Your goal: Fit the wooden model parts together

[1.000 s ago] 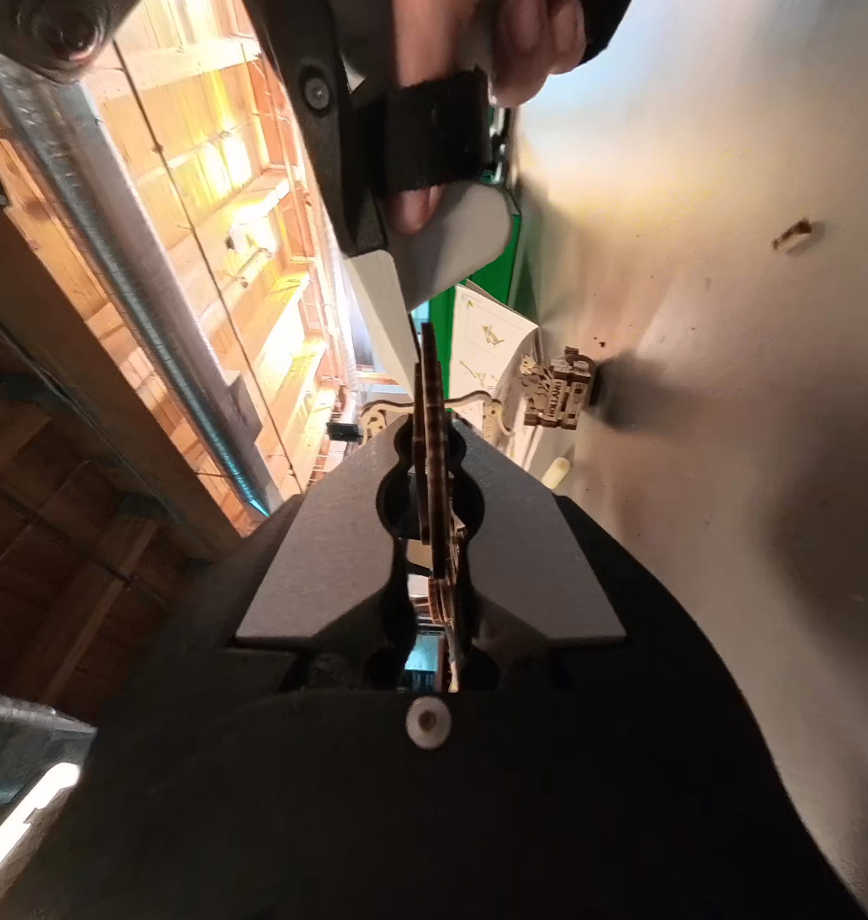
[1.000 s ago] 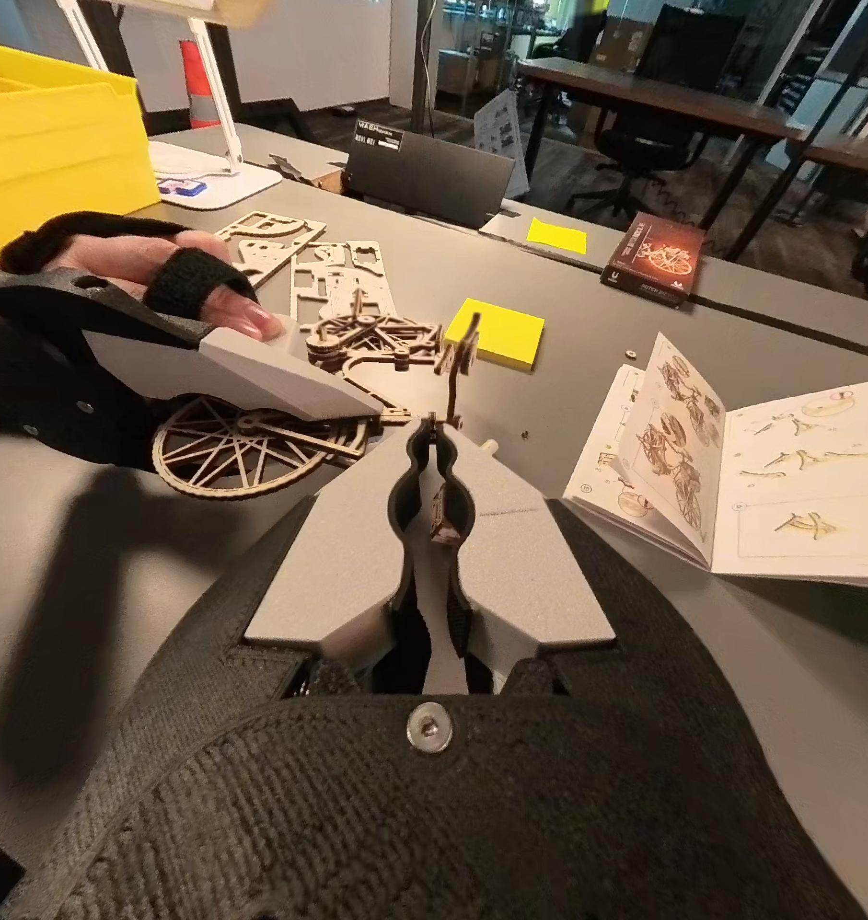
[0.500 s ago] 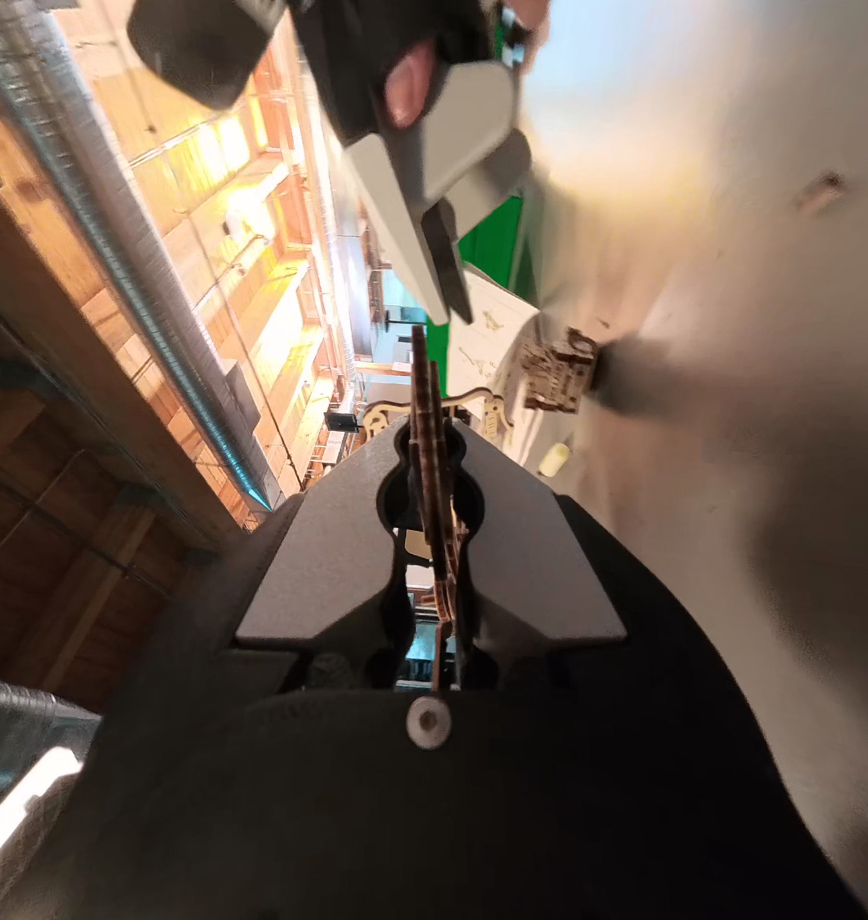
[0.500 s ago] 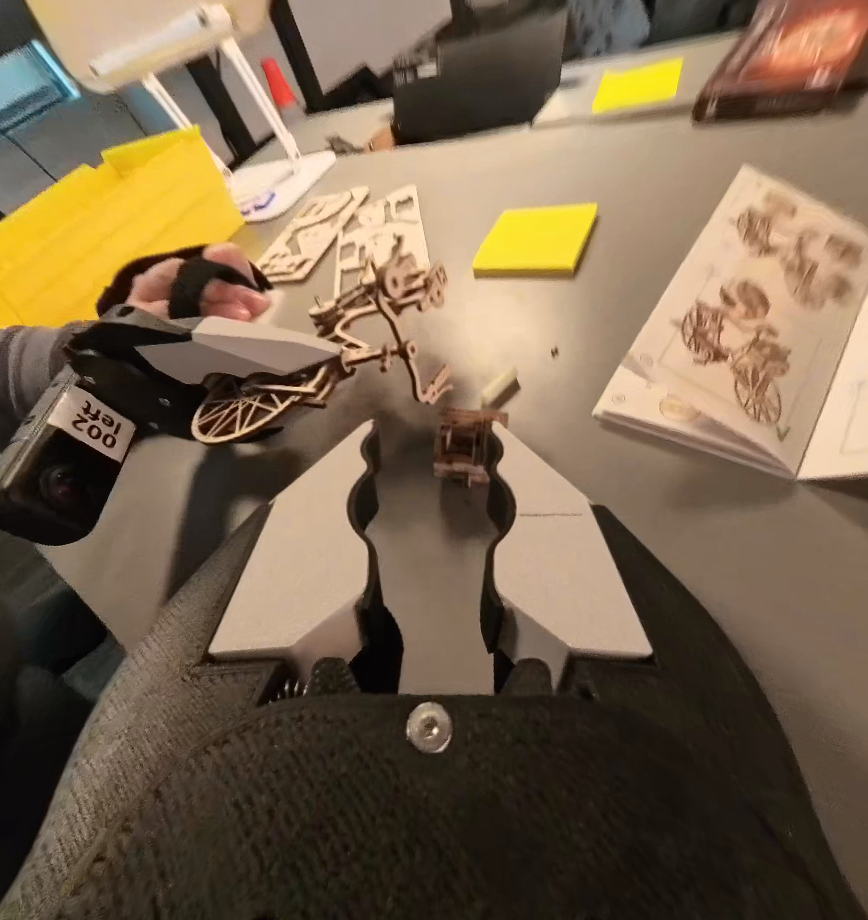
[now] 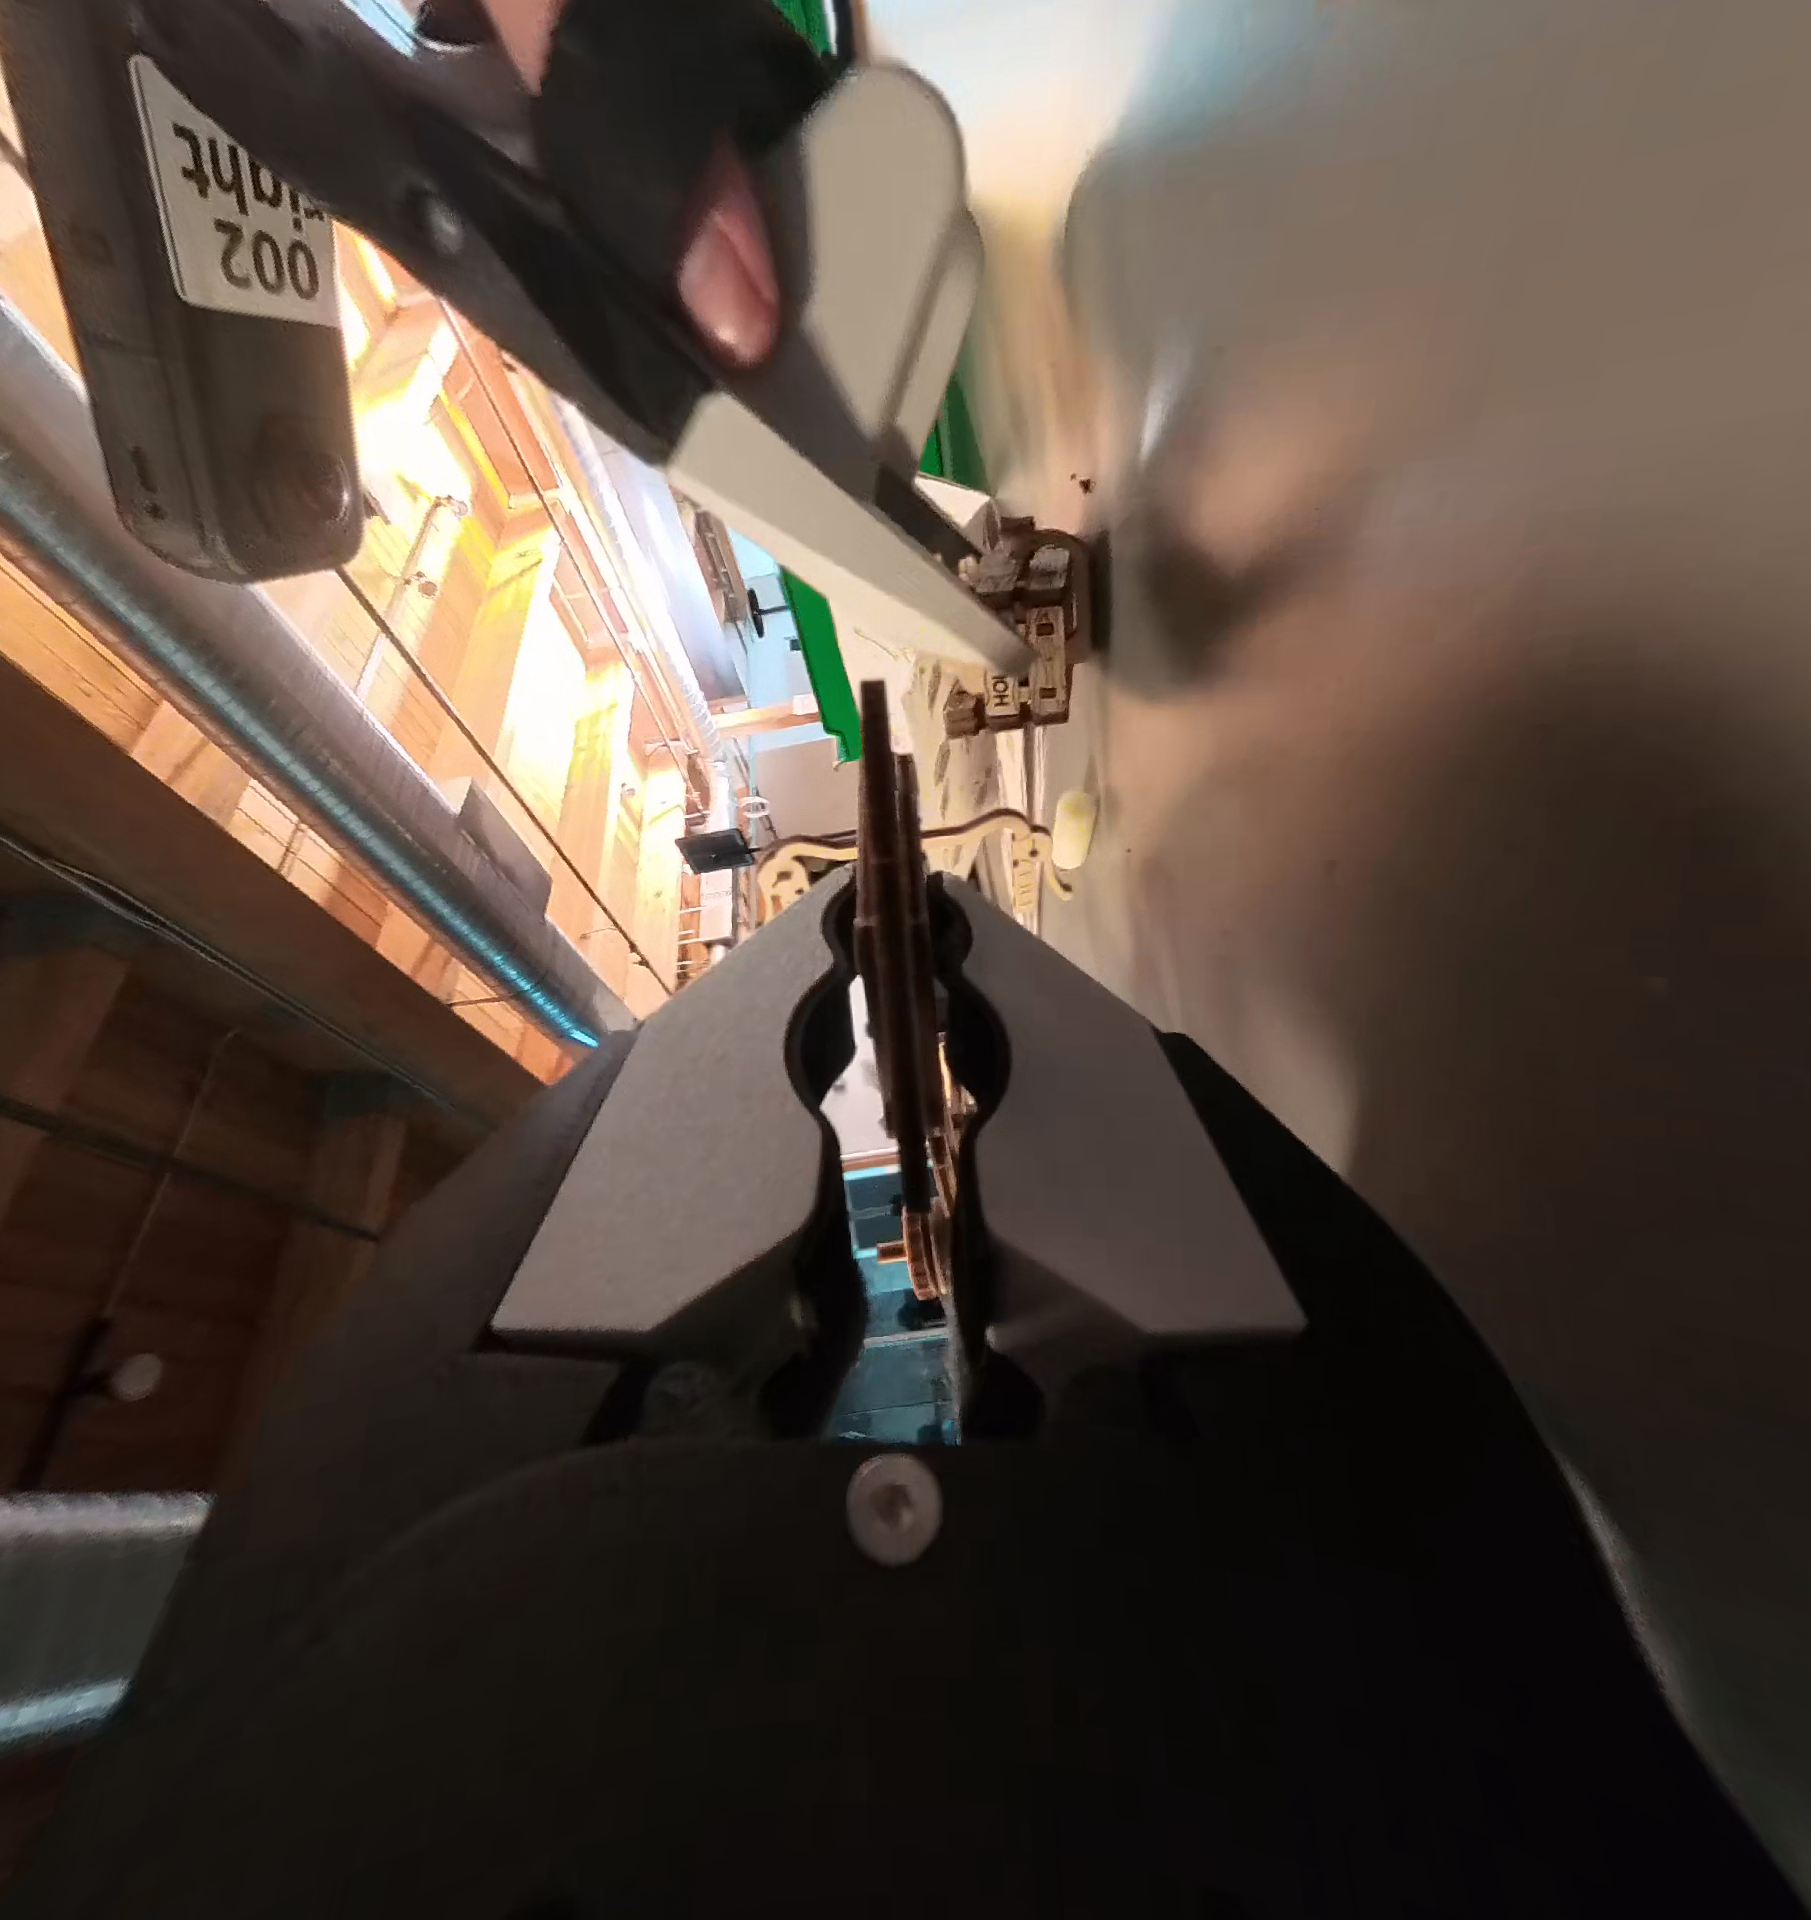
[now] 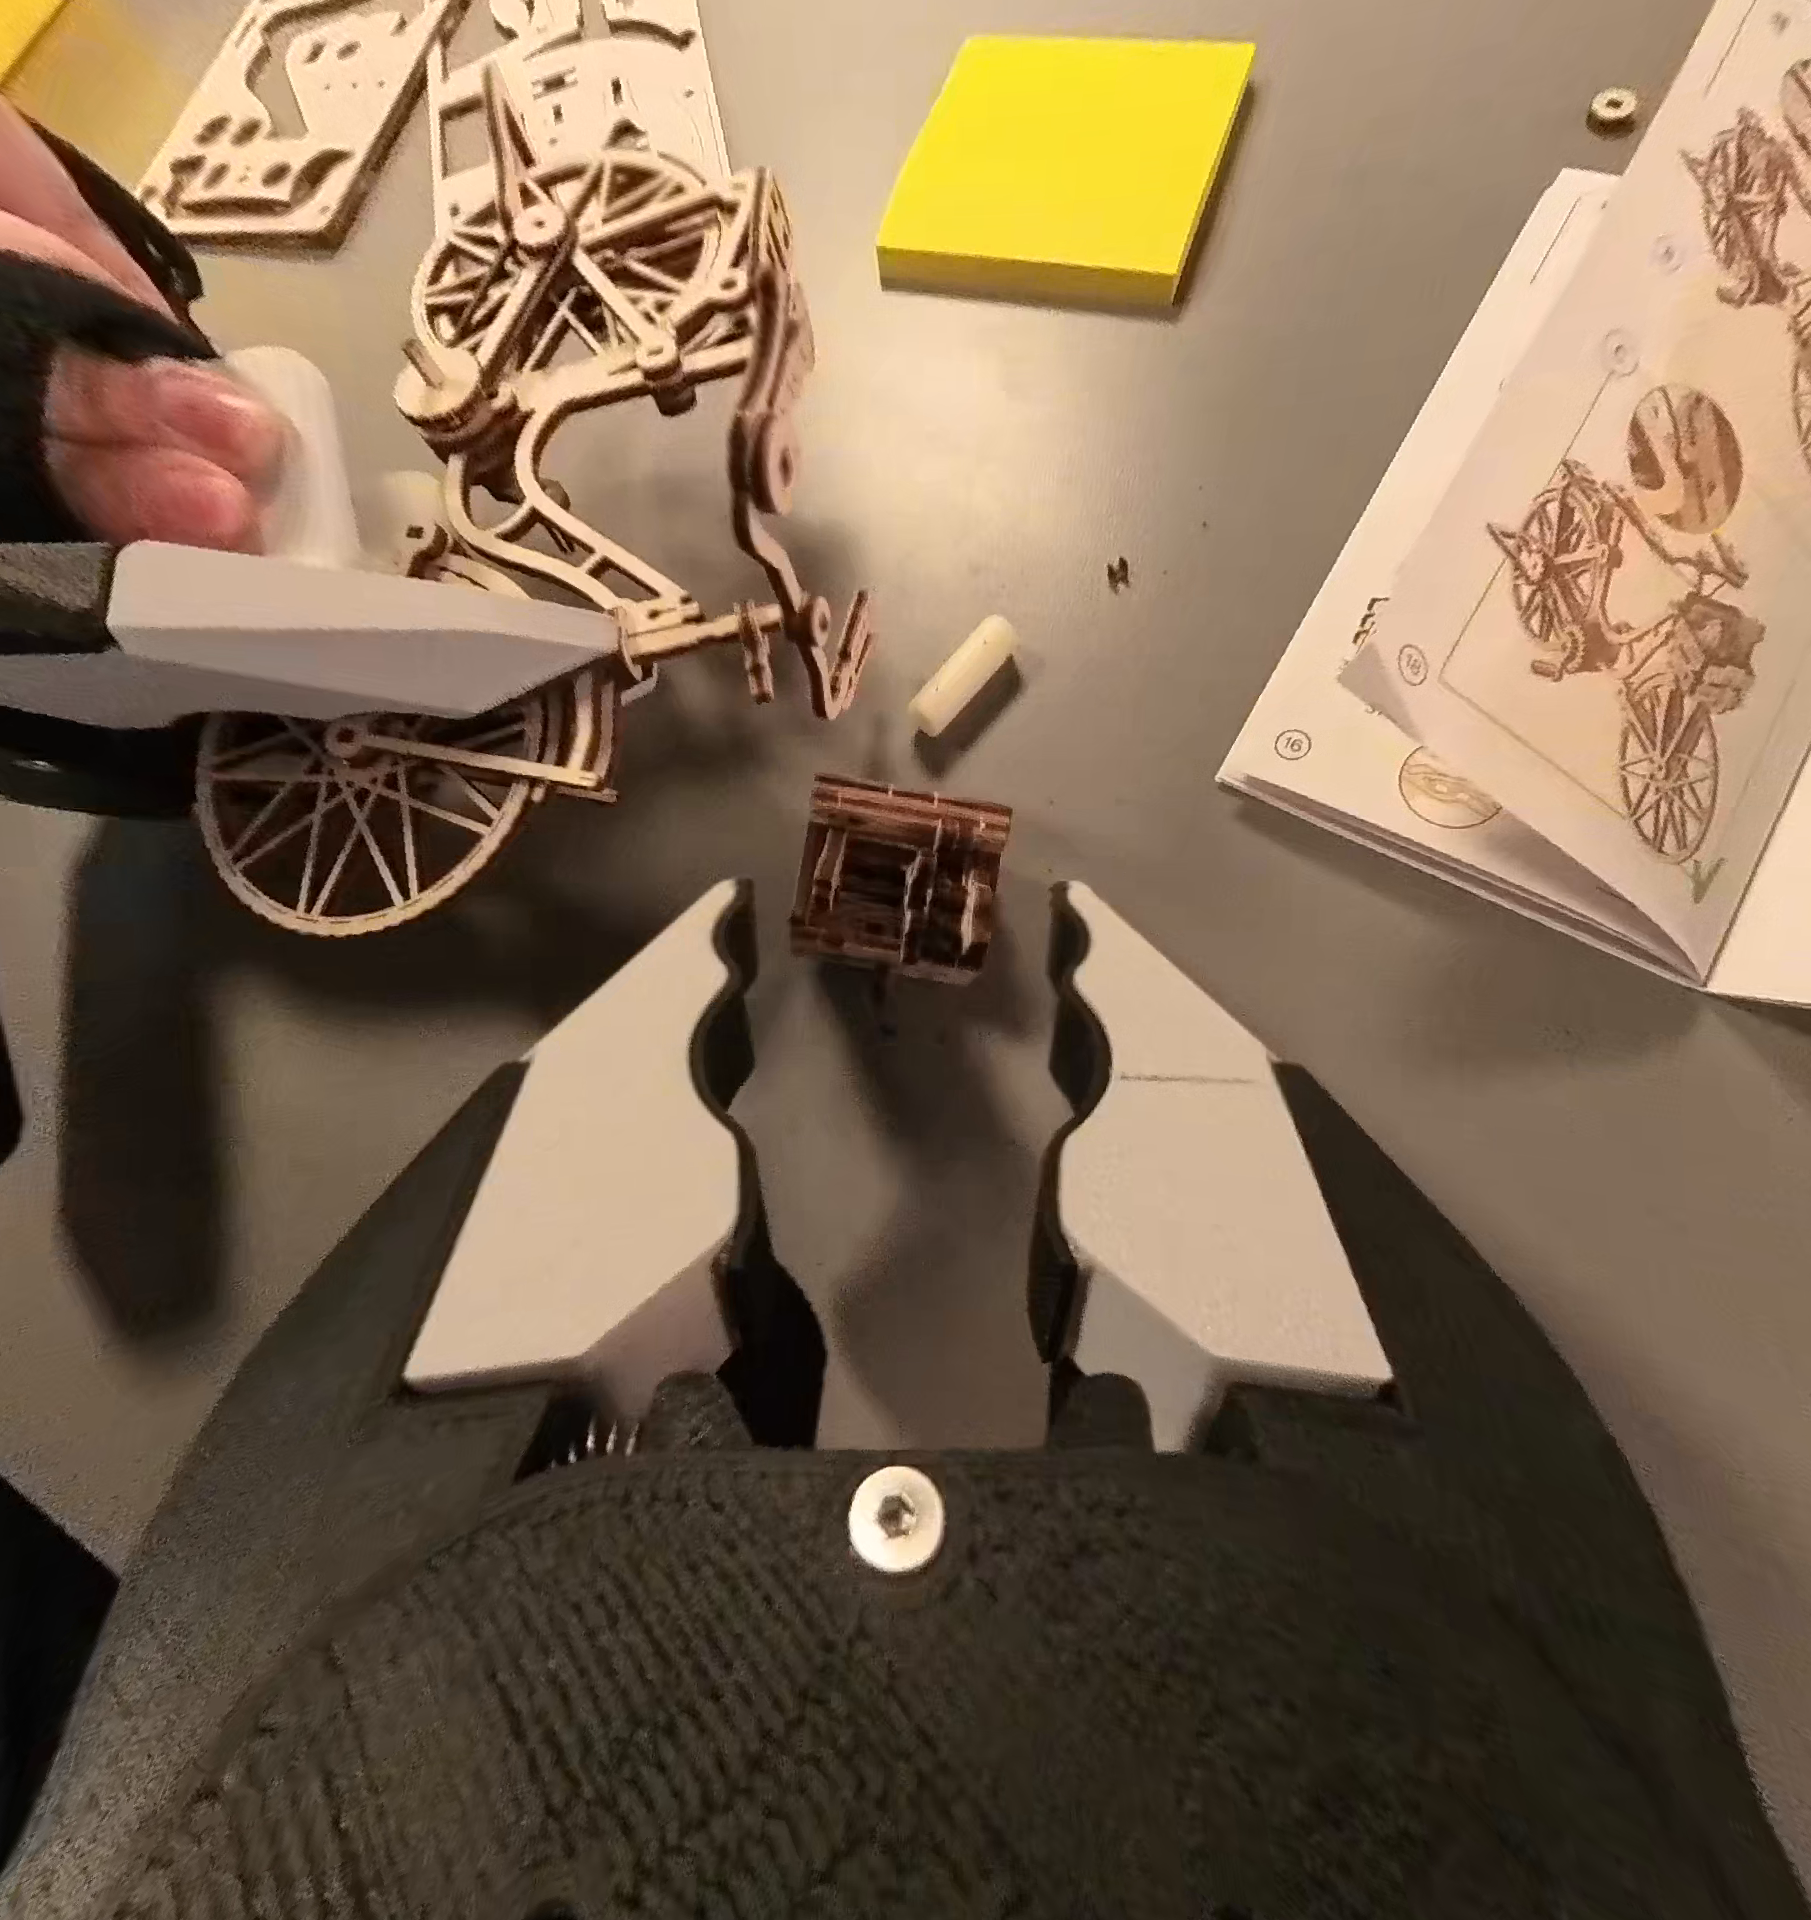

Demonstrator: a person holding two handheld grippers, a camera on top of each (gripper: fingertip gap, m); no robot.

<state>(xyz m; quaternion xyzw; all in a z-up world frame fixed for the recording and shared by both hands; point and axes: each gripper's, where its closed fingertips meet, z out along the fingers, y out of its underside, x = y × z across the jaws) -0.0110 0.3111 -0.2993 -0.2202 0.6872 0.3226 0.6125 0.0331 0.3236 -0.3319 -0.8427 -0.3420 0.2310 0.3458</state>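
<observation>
My left gripper is shut on the wooden bicycle model, seen edge-on between its fingers. In the right wrist view the same gripper holds the model by its frame, tilted above the table, one wheel hanging low. My right gripper is open and empty, its fingertips on either side of a small dark wooden block assembly that sits on the grey table. That block also shows in the left wrist view, with the right gripper's fingers reaching to it.
A yellow sticky-note pad lies behind the block. An open instruction booklet lies at the right. Two flat wooden part sheets lie at the back left. A small cream peg and a tiny washer lie on the table.
My right gripper let go of the small upright piece it pinched, opened, and dropped down toward the dark block. The left gripper tilted the bicycle model up off the table.
</observation>
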